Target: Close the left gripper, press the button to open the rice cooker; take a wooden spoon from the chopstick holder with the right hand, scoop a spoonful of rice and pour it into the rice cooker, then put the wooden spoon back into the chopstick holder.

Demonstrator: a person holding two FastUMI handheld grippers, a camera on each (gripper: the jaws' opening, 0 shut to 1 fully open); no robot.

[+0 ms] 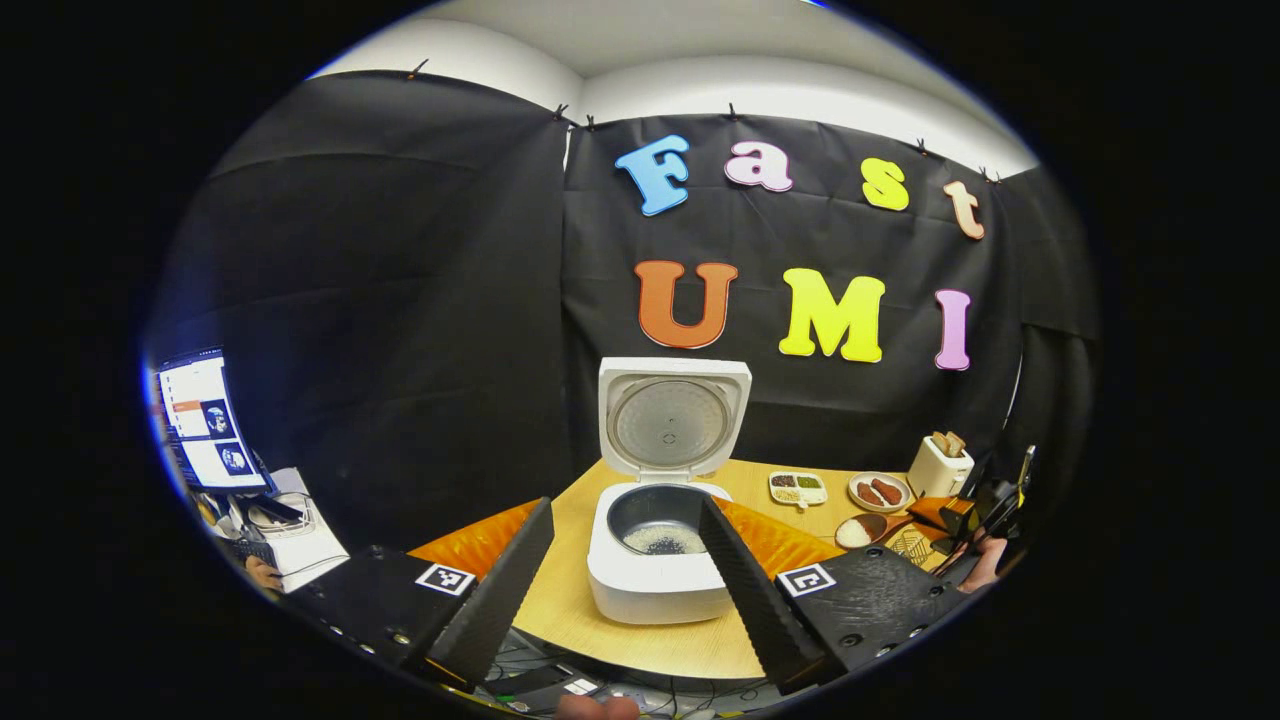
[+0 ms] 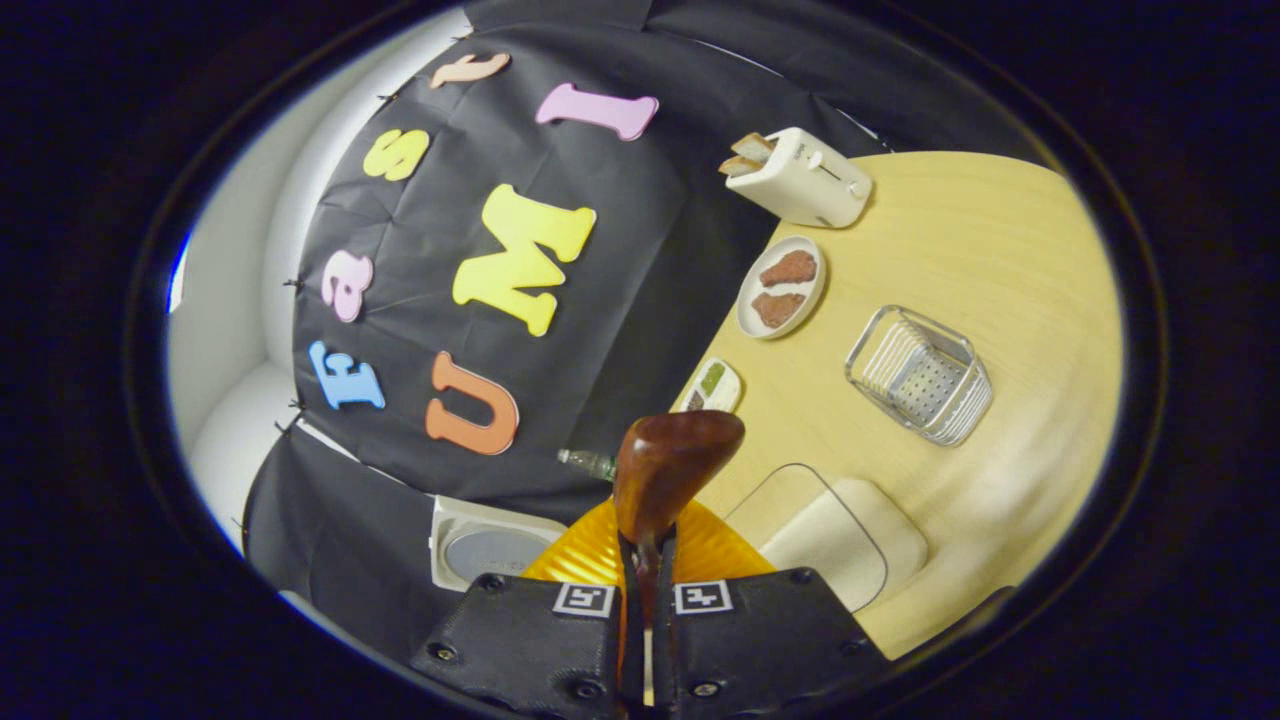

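Observation:
The white rice cooker [image 1: 655,590] stands with its lid [image 1: 672,420] up, and some rice lies in its dark pot [image 1: 660,538]. My left gripper [image 1: 625,508] hovers in front of it, open and holding nothing. The right gripper [image 2: 648,545] is shut on the handle of the wooden spoon [image 2: 670,465], rolled to one side above the table. That spoon [image 1: 868,528] also shows far right of the cooker, white rice at its bowl, held by the right gripper [image 1: 965,515]. The wire chopstick holder [image 2: 920,375] is on the table, and a clear rice container [image 2: 830,535] lies below the spoon.
An orange mat [image 2: 600,555] lies under the cooker. Behind are a toaster [image 2: 800,175], a plate of sausages [image 2: 780,285] and a divided dish [image 2: 710,385]. The round wooden table [image 2: 1000,260] ends close to me. A monitor [image 1: 205,420] stands at far left.

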